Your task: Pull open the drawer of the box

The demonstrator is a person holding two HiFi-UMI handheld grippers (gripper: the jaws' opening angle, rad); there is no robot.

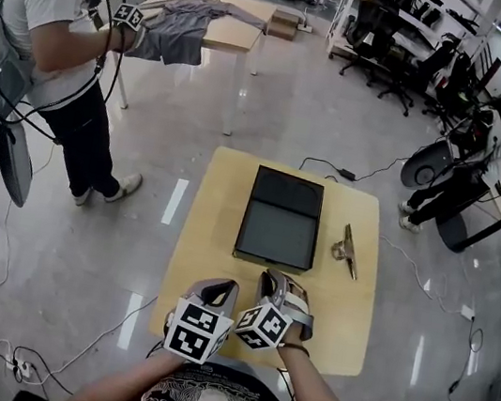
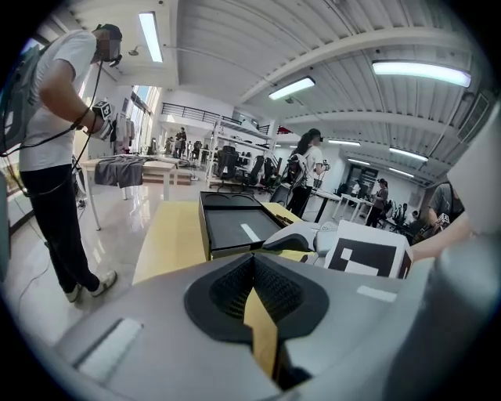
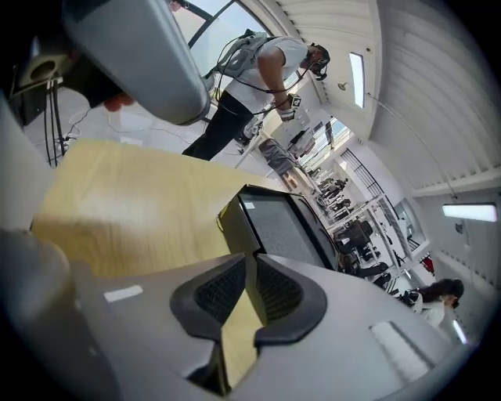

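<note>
- Box (image 1: 279, 217) lies flat at the middle of the table (image 1: 211, 236), with its long side running away from the person.
- It is black. Its top shows two sunken panels, a small one at the far end and a large one at the near end.
- As far as the head view shows, the drawer is closed, and nothing inside the box can be seen.
- A small tan bit sits at the near left corner of the box. It is too small to tell what it is.
- A metal piece (image 1: 348, 251) lies on the table to the right of the box, apart from it.
- Left gripper (image 1: 222, 285) hovers over the near part of the table, short of the box and a little to its left. Its jaws meet at the tips with nothing between them, and only table shows through the wedge behind the pads.
- Right gripper (image 1: 277, 280) is just beside the left one and closer to the box's near face, but it does not touch it. Its jaws stand a narrow slit apart and hold nothing.
- In the right gripper view the box (image 3: 282, 227) lies straight ahead of the tips, with bare table before it.
- In the left gripper view the box (image 2: 235, 227) lies ahead and slightly left.
</note>
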